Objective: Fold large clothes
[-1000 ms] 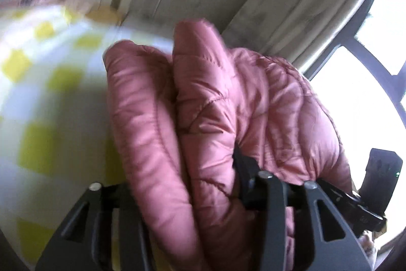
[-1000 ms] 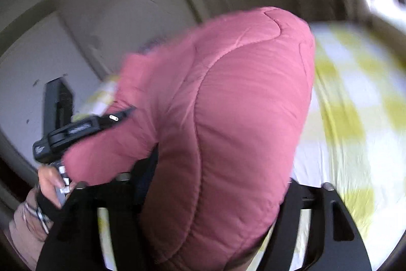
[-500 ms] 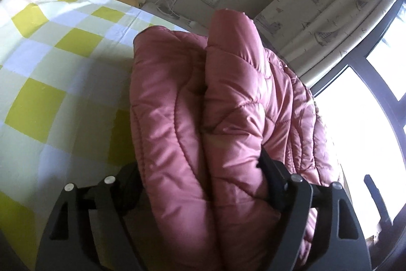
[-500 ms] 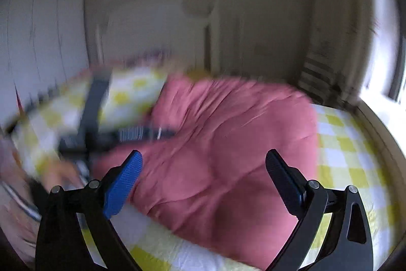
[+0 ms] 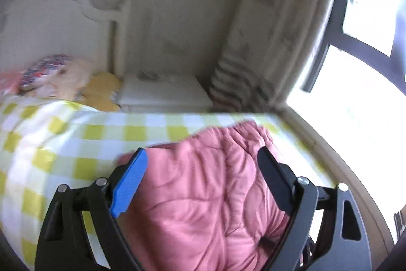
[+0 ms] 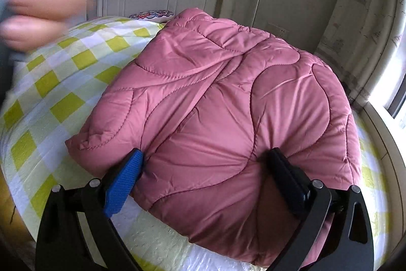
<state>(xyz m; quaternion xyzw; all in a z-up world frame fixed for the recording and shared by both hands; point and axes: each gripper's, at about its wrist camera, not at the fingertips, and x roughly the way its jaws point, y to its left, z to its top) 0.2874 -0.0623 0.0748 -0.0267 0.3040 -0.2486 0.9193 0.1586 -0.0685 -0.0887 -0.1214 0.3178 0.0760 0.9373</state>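
Lying folded on checked bedspread (image 6: 63,103), pink jacket (image 6: 228,103), white headboard (image 5: 50,24), curtained window (image 5: 368,67)

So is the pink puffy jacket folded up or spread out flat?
Folded. The pink jacket sits as a thick, doubled-over bundle on the checked bedspread, no sleeves sticking out.

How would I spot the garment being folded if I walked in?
Find the bed with the yellow-and-white checked cover by the window. On it lies a folded pink puffer jacket, quilted in wavy seams: the only plain pink, puffy thing there, unlike the patterned pillow at the headboard.
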